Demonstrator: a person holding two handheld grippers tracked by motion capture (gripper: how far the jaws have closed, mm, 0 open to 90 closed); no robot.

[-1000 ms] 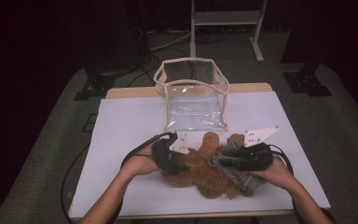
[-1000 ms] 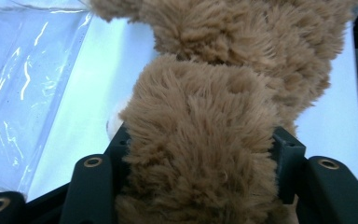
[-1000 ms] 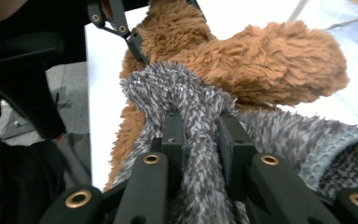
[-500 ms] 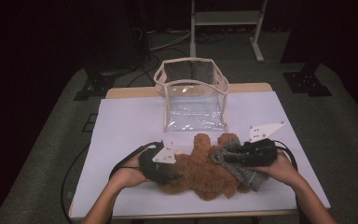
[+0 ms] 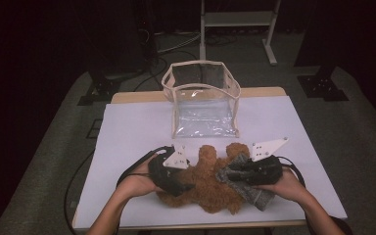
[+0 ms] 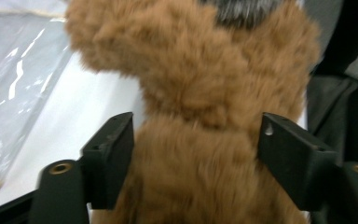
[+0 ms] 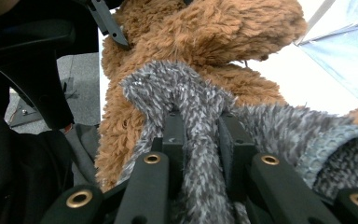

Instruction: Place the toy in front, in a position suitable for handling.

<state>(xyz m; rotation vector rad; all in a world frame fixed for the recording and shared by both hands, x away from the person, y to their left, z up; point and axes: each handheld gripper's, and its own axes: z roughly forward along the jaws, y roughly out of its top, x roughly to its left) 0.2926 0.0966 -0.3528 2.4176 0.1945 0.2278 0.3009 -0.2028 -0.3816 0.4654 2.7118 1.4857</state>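
Pouch (image 5: 203, 100) stands clear beyond teddy bear (image 5: 210, 181).

Blurred brown fur of the teddy bear (image 6: 200, 93) between the jaws of the left gripper (image 6: 196, 154), cut off above and below. Grey cloth (image 6: 242, 9) beyond it, clipped by the upper edge, too little to identify. Clear plastic bag (image 6: 14, 88) left of the claw, sliced by the border. Under the right gripper (image 7: 199, 140), grey knit garment (image 7: 191, 112) running off the bottom and right; shape of it impossible to make out. From above, bear's face buried beneath both claws.
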